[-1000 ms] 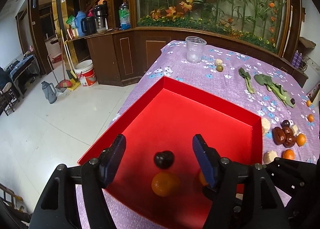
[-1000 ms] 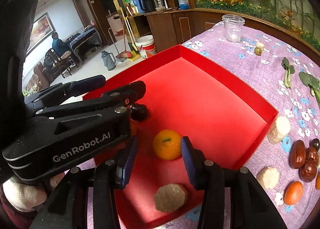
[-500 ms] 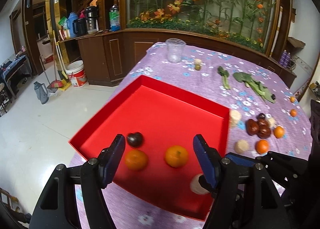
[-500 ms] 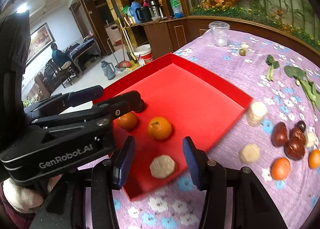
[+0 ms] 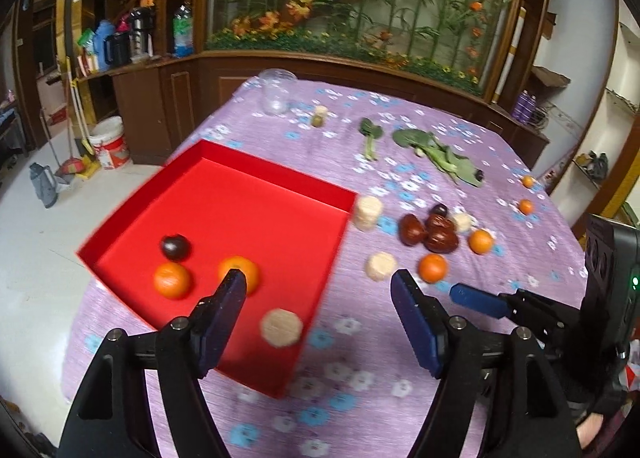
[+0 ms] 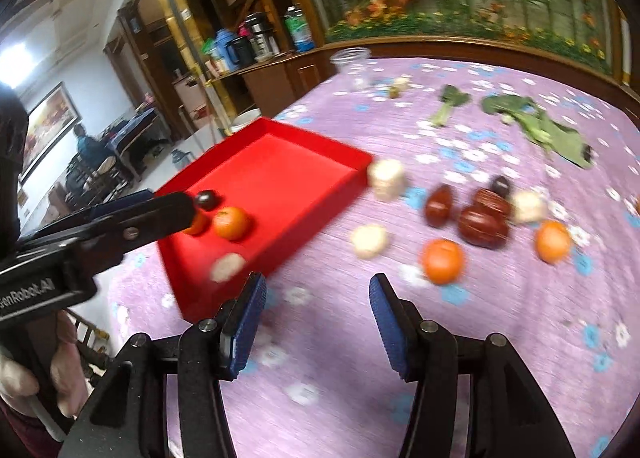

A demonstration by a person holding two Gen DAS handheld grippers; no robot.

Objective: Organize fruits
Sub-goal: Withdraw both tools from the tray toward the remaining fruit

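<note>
A red tray (image 5: 256,194) (image 6: 280,166) on the purple flowered cloth holds two oranges (image 5: 172,280) (image 6: 231,223), a dark plum (image 5: 175,247) and a beige round piece (image 5: 281,327). More oranges (image 5: 433,268) (image 6: 443,260), brown dates (image 5: 440,236) (image 6: 482,224) and beige pieces (image 5: 382,266) (image 6: 370,241) lie on the cloth right of the tray. My left gripper (image 5: 318,298) hovers over the tray's near right corner, jaws opening, nothing between them. My right gripper (image 6: 316,302) hangs over bare cloth near the tray's corner, jaws opening, empty.
A clear plastic cup (image 5: 276,96) and a small green fruit (image 5: 317,121) stand at the table's far end. Leafy greens (image 5: 440,156) (image 6: 540,126) lie far right, with two small oranges (image 5: 526,207) beyond. The table's left edge drops to the floor.
Both grippers have pulled back and swung right, from low inside the tray to its near right corner. Both have opened wider. The fruit in the tray stays put.
</note>
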